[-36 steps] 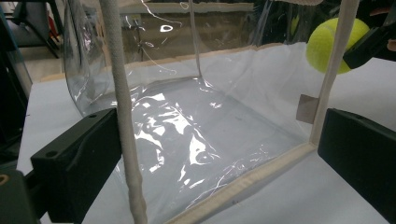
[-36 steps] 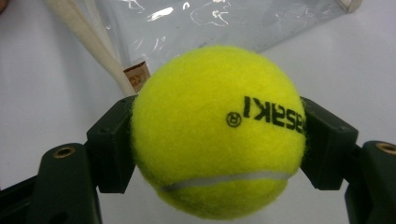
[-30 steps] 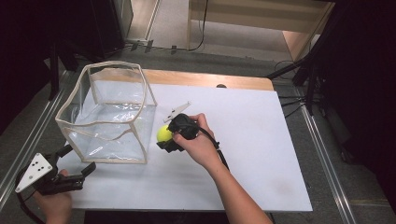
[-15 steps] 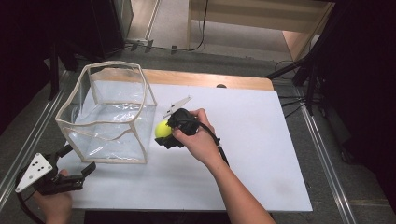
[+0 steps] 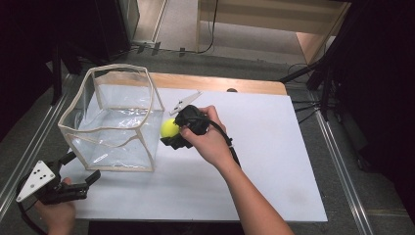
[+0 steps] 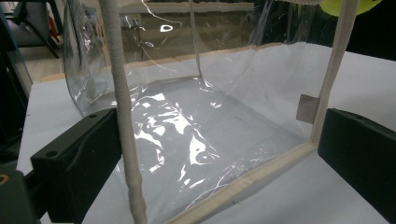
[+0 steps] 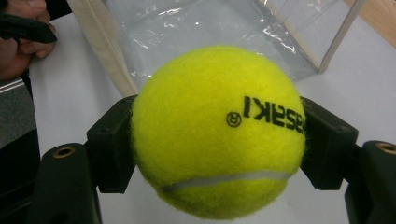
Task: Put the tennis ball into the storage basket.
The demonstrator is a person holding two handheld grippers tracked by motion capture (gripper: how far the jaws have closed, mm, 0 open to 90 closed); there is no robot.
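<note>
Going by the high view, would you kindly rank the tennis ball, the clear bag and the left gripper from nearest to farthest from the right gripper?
1. Tennis ball, clamped between the right gripper fingers.
2. Clear bag, just beside the ball, left.
3. Left gripper, at the table's near left corner.

A box [image 5: 115,120] stands on the left part of the table [image 5: 274,161], and a ball [image 5: 170,128] sits in the right claw [image 5: 172,131] just beside the box's right wall. A clip [image 5: 185,102] lies farther back, right of the box. The left claw [image 5: 80,169] lies at the near left, just before the box's near corner.
</note>
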